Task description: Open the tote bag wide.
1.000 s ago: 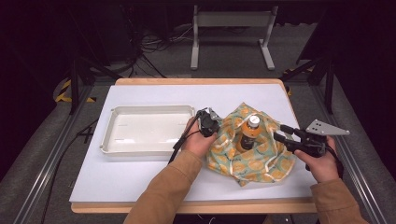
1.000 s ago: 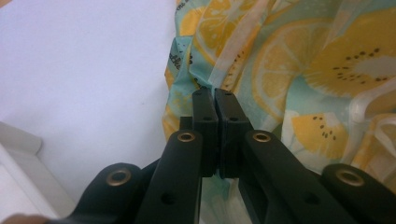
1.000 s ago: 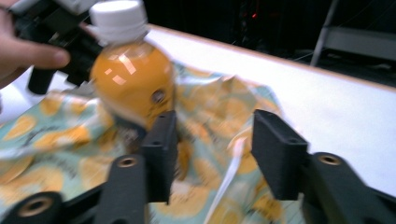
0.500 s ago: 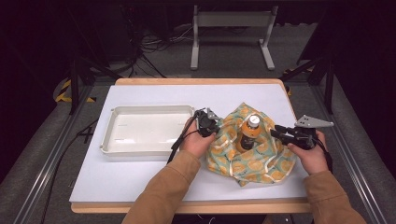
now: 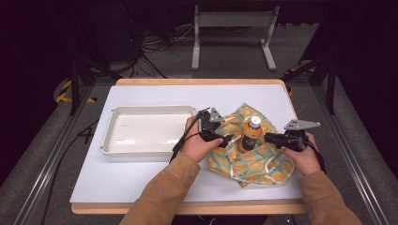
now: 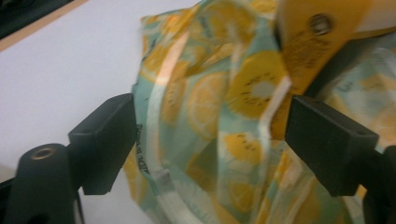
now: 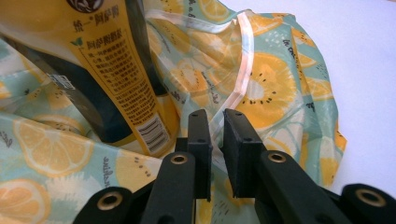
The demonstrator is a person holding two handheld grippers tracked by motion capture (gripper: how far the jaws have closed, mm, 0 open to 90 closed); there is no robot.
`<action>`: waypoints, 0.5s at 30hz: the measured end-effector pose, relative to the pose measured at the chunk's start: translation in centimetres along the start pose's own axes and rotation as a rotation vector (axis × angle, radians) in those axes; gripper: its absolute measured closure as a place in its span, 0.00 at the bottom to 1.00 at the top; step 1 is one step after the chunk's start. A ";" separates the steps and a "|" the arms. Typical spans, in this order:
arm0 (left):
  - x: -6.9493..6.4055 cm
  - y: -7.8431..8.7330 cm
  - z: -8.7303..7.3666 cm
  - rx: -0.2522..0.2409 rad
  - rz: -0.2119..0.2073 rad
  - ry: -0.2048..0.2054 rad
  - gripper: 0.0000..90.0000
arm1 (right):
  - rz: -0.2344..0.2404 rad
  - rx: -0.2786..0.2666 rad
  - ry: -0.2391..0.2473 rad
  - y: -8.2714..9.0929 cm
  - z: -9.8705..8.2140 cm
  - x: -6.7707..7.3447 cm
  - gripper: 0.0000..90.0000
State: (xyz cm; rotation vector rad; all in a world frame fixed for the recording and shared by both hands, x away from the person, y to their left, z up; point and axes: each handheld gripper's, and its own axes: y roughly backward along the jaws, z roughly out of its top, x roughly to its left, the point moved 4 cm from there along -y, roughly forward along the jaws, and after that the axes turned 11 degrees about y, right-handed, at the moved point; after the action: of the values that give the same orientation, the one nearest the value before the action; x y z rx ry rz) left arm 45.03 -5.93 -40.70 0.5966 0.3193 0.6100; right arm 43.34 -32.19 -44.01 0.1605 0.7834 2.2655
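Meanwhile, an orange-labelled glass drink bottle (image 5: 248,133) stands upright on a crumpled teal cloth printed with yellow citrus slices (image 5: 253,161), which lies just right of a shallow white plastic tray (image 5: 148,112) on the white tabletop (image 5: 141,187). The left gripper (image 5: 228,139), on the tray side of the bottle, has just been opening: its jaws stand wide, cloth lying loose between them and gripped by neither pad. The right gripper (image 5: 267,137), on the bottle's far side from the tray, has just been closing; its jaws are nearly together on a pale hem of the cloth (image 7: 217,123).

A hard tug on that hem could likely tip the bottle, since it stands on the same fabric; a thin pinch could also slip off.

From above, both hands and the bottle's white cap (image 5: 254,120) are plain, but not the grip itself. The right gripper view shows the pinched hem and the label's print (image 7: 123,79); the left gripper view shows the open gap and slack folds (image 6: 205,121).
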 end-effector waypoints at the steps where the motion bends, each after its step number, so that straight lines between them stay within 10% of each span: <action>1: -0.2 -0.1 0.1 -0.002 0.001 -0.026 0.19 | 0.001 -0.002 0.000 0.0 0.0 0.0 0.90; 9: -0.1 -2.2 0.0 0.007 -0.006 -0.086 0.44 | 0.015 -0.021 -0.008 -0.2 0.0 0.1 0.90; 15: 0.5 -3.5 -0.8 0.105 0.120 -0.084 0.77 | 0.043 -0.014 -0.003 -0.7 -0.2 0.3 0.88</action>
State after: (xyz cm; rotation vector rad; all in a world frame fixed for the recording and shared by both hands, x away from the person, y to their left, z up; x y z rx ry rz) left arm 46.61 -7.56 -43.52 0.7441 0.2392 0.6845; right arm 43.49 -31.69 -44.66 0.1753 0.7691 2.3103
